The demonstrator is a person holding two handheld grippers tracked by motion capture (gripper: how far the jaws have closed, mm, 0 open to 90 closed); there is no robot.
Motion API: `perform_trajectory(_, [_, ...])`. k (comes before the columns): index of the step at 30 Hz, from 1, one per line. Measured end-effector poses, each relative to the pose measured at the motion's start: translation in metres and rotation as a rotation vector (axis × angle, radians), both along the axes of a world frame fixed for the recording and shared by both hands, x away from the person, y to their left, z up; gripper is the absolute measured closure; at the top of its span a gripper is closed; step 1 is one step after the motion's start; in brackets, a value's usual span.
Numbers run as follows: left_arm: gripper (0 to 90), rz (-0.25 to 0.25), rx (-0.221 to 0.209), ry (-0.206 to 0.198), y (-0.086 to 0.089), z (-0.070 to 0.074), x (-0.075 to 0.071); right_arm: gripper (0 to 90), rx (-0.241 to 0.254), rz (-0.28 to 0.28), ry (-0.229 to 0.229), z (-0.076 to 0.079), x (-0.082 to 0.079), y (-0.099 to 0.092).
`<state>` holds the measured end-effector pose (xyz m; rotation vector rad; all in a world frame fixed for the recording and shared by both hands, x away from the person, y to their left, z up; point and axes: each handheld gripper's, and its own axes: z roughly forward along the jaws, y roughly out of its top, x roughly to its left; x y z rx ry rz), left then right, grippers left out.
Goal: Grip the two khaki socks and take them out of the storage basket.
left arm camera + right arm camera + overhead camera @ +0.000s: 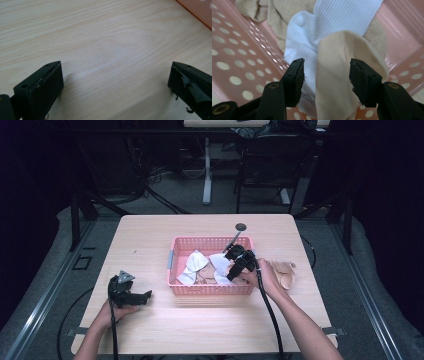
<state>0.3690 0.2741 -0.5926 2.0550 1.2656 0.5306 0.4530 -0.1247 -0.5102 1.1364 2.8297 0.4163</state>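
Half-closed right gripper (325, 80) straddling beige sock (337, 82) over white sock (299, 45) in pink basket (210, 291); left gripper (115, 82) wide at eight o'clock. No legible writing.

Your worktop (150, 330) is pale, matt wood grain. At its centre, the pink basket (242, 75) is glossy perforated plastic. Inside lie a ribbed white cloth sock (347, 15) and a smooth beige sock (334, 75). Your right gripper (326, 75) is matt black.
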Motion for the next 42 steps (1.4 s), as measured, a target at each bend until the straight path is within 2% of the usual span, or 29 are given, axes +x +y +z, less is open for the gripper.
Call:
perform_trajectory(3, [0.0, 0.0, 0.0, 0.0, 0.0, 0.0, 0.0, 47.0, -0.004, -0.004, -0.002, -0.002, 0.001, 0.001])
perform_trajectory(4, [0.0, 0.0, 0.0, 0.0, 0.0, 0.0, 0.0, 48.8, -0.022, 0.002, -0.003, -0.004, 0.003, 0.004])
perform_trajectory(6, [0.0, 0.0, 0.0, 0.0, 0.0, 0.0, 0.0, 51.7, -0.019, -0.002, 0.004, -0.006, 0.005, 0.006])
perform_trajectory(8, [0.0, 0.0, 0.0, 0.0, 0.0, 0.0, 0.0, 55.7, -0.041, 0.008, 0.016, -0.007, 0.006, 0.008])
perform_trajectory(10, [0.0, 0.0, 0.0, 0.0, 0.0, 0.0, 0.0, 58.1, -0.024, -0.001, 0.009, -0.01, 0.006, 0.009])
perform_trajectory(11, [0.0, 0.0, 0.0, 0.0, 0.0, 0.0, 0.0, 64.0, -0.045, 0.009, 0.016, -0.009, 0.009, 0.009])
perform_trajectory(15, [0.0, 0.0, 0.0, 0.0, 0.0, 0.0, 0.0, 74.7, -0.053, -0.003, 0.015, -0.012, 0.012, 0.009])
perform_trajectory(16, [0.0, 0.0, 0.0, 0.0, 0.0, 0.0, 0.0, 74.7, -0.053, -0.003, 0.015, -0.012, 0.012, 0.009])
perform_trajectory(17, [0.0, 0.0, 0.0, 0.0, 0.0, 0.0, 0.0, 81.8, -0.062, -0.006, 0.015, -0.012, 0.013, 0.008])
perform_trajectory(18, [0.0, 0.0, 0.0, 0.0, 0.0, 0.0, 0.0, 81.8, -0.062, -0.006, 0.015, -0.012, 0.013, 0.008])
perform_trajectory(19, [0.0, 0.0, 0.0, 0.0, 0.0, 0.0, 0.0, 85.7, -0.056, -0.011, 0.008, -0.011, 0.013, 0.007])
perform_trajectory(24, [0.0, 0.0, 0.0, 0.0, 0.0, 0.0, 0.0, 86.4, -0.004, -0.02, 0.003, -0.001, 0.01, 0.002])
perform_trajectory(26, [0.0, 0.0, 0.0, 0.0, 0.0, 0.0, 0.0, 86.4, 0.014, -0.023, -0.008, 0.005, 0.008, 0.0])
perform_trajectory(28, [0.0, 0.0, 0.0, 0.0, 0.0, 0.0, 0.0, 86.4, 0.056, -0.022, -0.034, 0.013, 0.005, -0.001])
perform_trajectory(34, [0.0, 0.0, 0.0, 0.0, 0.0, 0.0, 0.0, 86.4, 0.094, -0.007, -0.061, 0.033, -0.003, -0.002])
perform_trajectory(36, [0.0, 0.0, 0.0, 0.0, 0.0, 0.0, 0.0, 86.4, 0.101, -0.008, -0.069, 0.035, -0.004, -0.003])
perform_trajectory(37, [0.0, 0.0, 0.0, 0.0, 0.0, 0.0, 0.0, 86.4, 0.119, -0.008, -0.072, 0.04, -0.004, -0.003])
perform_trajectory(39, [0.0, 0.0, 0.0, 0.0, 0.0, 0.0, 0.0, 86.4, 0.117, 0.0, -0.082, 0.047, -0.005, -0.005])
perform_trajectory(41, [0.0, 0.0, 0.0, 0.0, 0.0, 0.0, 0.0, 86.4, 0.144, -0.007, -0.091, 0.052, -0.006, -0.005])
perform_trajectory(42, [0.0, 0.0, 0.0, 0.0, 0.0, 0.0, 0.0, 86.4, 0.14, 0.004, -0.097, 0.057, -0.006, -0.006])
